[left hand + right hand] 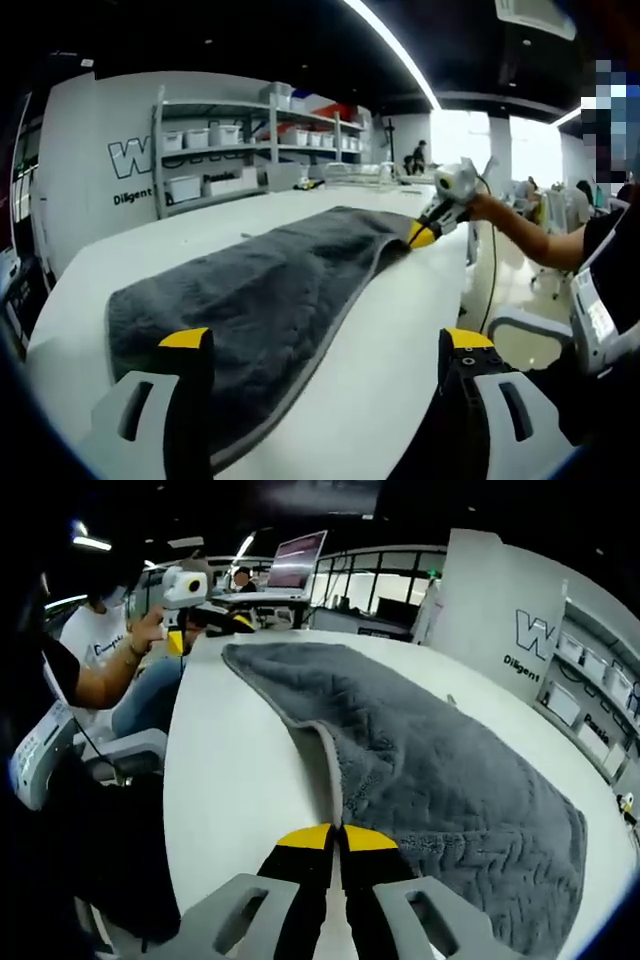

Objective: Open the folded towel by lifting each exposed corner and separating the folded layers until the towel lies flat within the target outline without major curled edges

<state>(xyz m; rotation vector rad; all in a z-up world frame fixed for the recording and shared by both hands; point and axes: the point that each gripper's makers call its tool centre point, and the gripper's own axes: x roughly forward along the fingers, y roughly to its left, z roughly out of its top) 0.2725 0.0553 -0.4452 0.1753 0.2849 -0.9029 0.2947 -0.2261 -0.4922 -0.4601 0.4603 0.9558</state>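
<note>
So the grey towel (270,290) is laid out lengthwise on the white worktop (390,340), looking mostly spread, with one long edge showing a layer still doubled over along the hem. In the left gripper view, the left tongs (325,345) sit low with their yellow-tipped jaws wide apart, one tip over the near end of the towel and the other out past the worktop's edge, not gripping anything. At the far end of the towel you can see the right tongs (422,234) with yellow tips right at the towel's far corner, held by a person's hand (487,208). Flip to the right gripper view and the right tongs (336,833) are pressed together, and it looks like they're pinched on the towel's hem right where the folded edge comes down to them. From there the towel (420,770) runs away across the worktop (240,780) toward the left tongs (176,642) at the far corner, gripped in a hand (152,625). Shelving with white bins (215,150) stands behind the worktop, and there's a monitor (296,560) in the background.
</note>
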